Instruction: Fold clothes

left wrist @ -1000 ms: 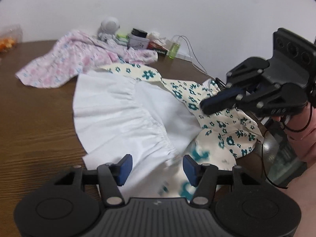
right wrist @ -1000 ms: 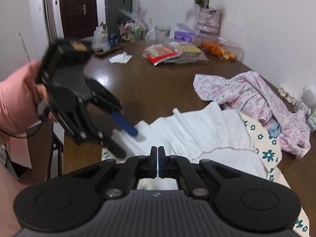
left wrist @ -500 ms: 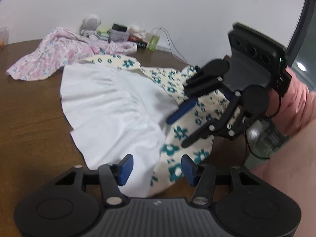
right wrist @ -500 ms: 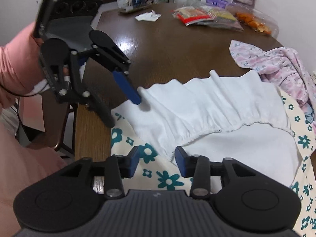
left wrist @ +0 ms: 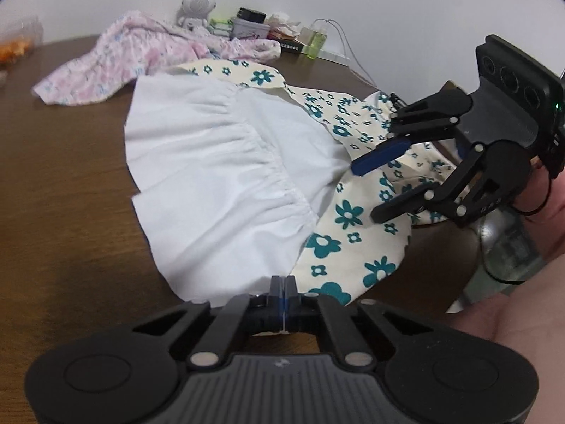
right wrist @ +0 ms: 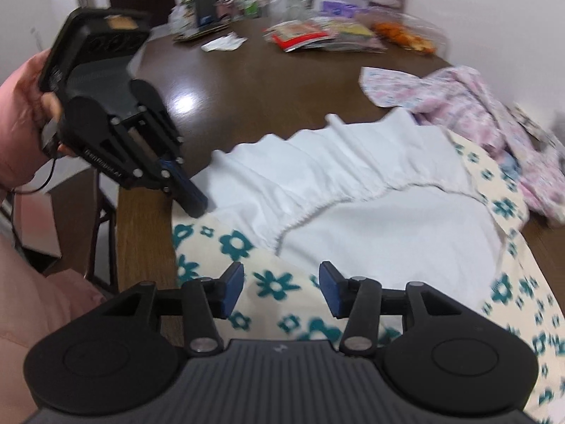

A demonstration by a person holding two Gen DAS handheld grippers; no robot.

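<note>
Two close wrist views angled down, facing crosswise, both sharing the floral dress.

Brown wood table, white speaker by wall, snack pkts, tissue

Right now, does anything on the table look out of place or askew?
Yes. The floral dress lies inside out, its white lining showing, one edge hanging over the table edge. A pink garment sits crumpled behind it.
</note>
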